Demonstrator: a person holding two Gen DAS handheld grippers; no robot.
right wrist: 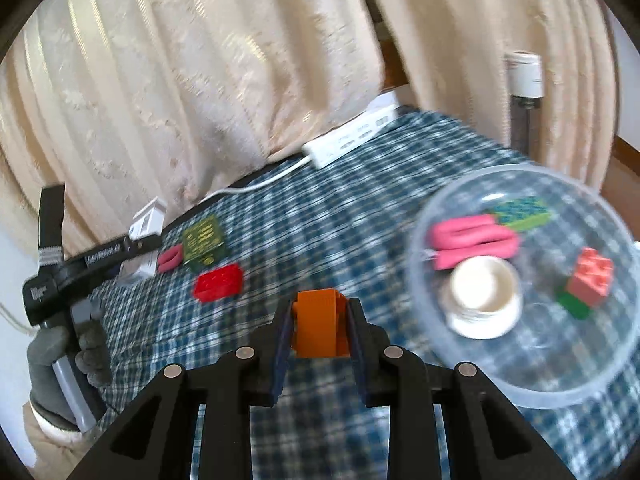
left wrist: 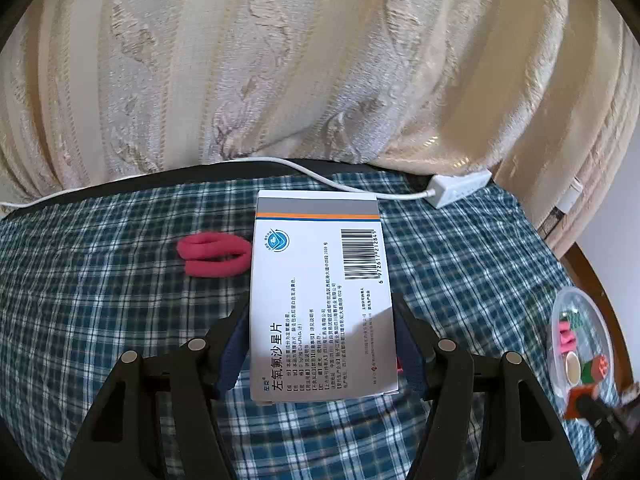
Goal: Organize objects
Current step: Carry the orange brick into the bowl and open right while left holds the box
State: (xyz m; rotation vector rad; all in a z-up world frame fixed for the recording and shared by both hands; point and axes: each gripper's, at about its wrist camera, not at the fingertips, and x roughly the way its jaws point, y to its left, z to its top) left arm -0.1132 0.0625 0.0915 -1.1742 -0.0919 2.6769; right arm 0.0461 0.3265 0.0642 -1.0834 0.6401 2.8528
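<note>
Left gripper (left wrist: 322,344) pinching a white medicine box (left wrist: 320,292) by its long sides, blue pads pressed against both edges; box raised above the cloth, barcode and printed text facing up.
Right gripper (right wrist: 320,330) pressed together on an orange building block (right wrist: 320,322), block upright between the blue pads, clear of the surface.
Underneath both: blue-green and white plaid cloth (left wrist: 100,300) covering the whole work surface, slightly rumpled.
Just right of the right gripper: clear plastic bowl (right wrist: 520,394) on the cloth. Inside: pink foam curler (right wrist: 472,240), white bottle cap (right wrist: 484,286), coral block on a green block (right wrist: 592,280), green patterned packet (right wrist: 520,212) toward the far rim.
Left on the cloth, outside the bowl: red building block (right wrist: 219,282), dark green sachet (right wrist: 203,242) beyond it, second pink curler (left wrist: 214,254) beside the sachet.
Grey-gloved hand (right wrist: 60,364) at the left edge of the right view, around the other gripper's handle.
Far edge of the cloth: white power strip (left wrist: 460,190), its cable (left wrist: 320,178) running left along the edge.
Behind: cream patterned curtain (left wrist: 280,60) in heavy folds across the whole background. Wooden trim (left wrist: 588,272) at right. Upright grey tube with a white cap (right wrist: 524,100) past the far right corner; blurred.
</note>
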